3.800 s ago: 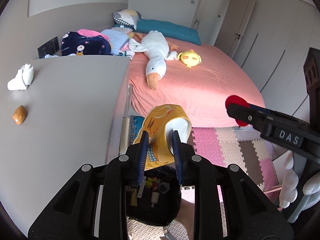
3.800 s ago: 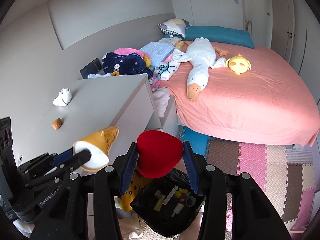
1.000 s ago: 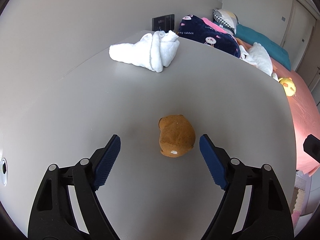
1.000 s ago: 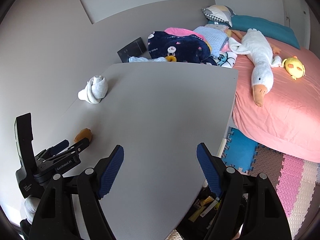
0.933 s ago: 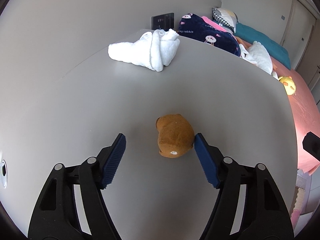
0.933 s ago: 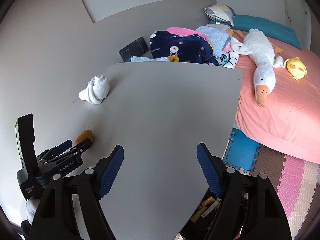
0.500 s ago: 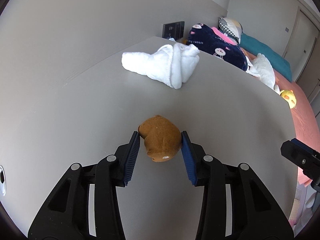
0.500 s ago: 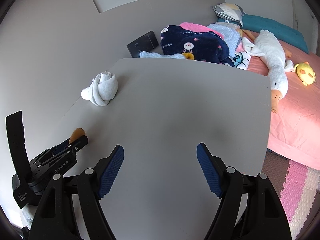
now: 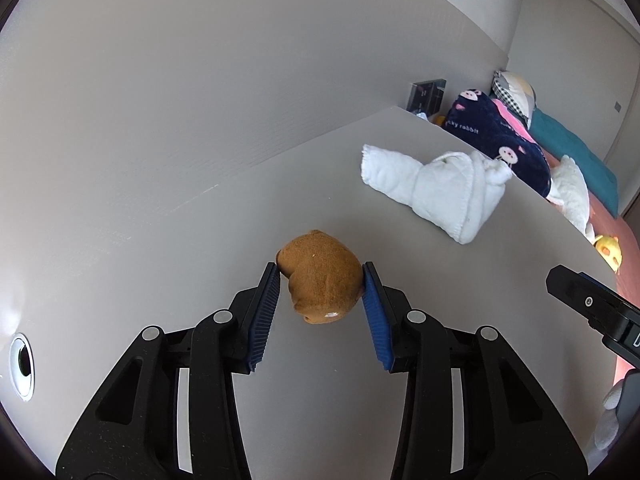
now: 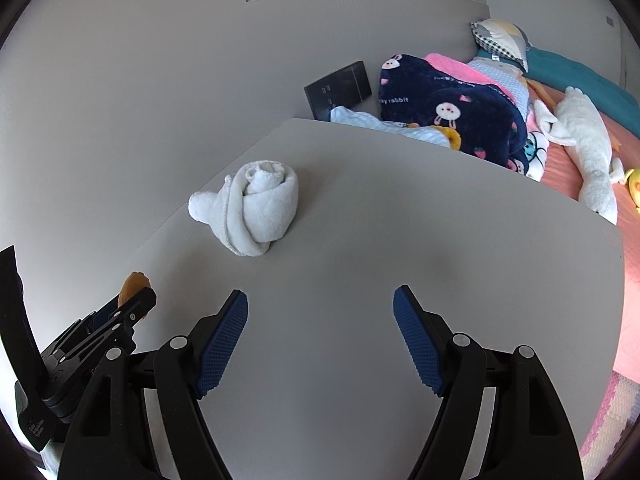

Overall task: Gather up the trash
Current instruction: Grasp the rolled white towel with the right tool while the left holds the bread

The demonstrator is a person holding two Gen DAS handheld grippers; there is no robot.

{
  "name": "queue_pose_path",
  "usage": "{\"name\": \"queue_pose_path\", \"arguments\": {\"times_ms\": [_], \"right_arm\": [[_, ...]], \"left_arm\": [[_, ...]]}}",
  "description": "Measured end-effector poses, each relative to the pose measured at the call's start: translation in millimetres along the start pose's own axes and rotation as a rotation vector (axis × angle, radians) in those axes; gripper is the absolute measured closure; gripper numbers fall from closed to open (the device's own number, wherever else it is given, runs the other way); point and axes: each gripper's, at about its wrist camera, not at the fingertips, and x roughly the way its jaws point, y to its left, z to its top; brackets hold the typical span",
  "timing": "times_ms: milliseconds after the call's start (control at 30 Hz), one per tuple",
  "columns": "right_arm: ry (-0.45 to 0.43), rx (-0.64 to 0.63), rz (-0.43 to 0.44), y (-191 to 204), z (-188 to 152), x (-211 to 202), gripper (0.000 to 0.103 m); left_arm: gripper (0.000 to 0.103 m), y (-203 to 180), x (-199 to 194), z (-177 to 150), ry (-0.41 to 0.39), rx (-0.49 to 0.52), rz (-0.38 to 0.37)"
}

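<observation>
A brown fuzzy lump [image 9: 321, 279] sits between the blue pads of my left gripper [image 9: 320, 280], which is shut on it just over the grey tabletop [image 9: 224, 208]. In the right wrist view the same brown lump [image 10: 134, 285] peeks out past the left gripper's tip at the lower left. My right gripper [image 10: 321, 312] stands open over bare tabletop [image 10: 400, 216] with nothing between its fingers. A rolled white towel [image 10: 250, 208] lies beyond it to the left; the towel [image 9: 436, 192] also shows up and to the right of the lump in the left wrist view.
A grey wall [image 9: 200, 80] runs behind the table. Past the far edge lie a navy rabbit-print blanket [image 10: 448, 112], a dark wall panel [image 10: 340, 88], and a pink bed [image 10: 568, 160] with a white plush goose [image 10: 588, 140]. A round cable hole [image 9: 21, 366] marks the table at left.
The left gripper's jaws closed from wide open onto the brown lump and carried it left, toward the wall. The right gripper moved forward over the table toward the towel, still open.
</observation>
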Motion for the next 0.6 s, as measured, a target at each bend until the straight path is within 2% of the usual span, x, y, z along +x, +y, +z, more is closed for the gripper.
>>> {"name": "queue_pose_path", "arguments": {"times_ms": [200, 367, 600], "right_arm": [[-0.01, -0.019, 0.036, 14, 23, 25, 0.026], [-0.024, 0.022, 0.065, 15, 39, 44, 0.022], [-0.064, 0.051, 0.048, 19, 52, 62, 0.014]], "left_arm": [[0.062, 17, 2, 9, -0.03, -0.049, 0.026], [0.062, 25, 5, 11, -0.031, -0.064, 0.064], [0.062, 45, 6, 16, -0.06, -0.141, 0.135]]}}
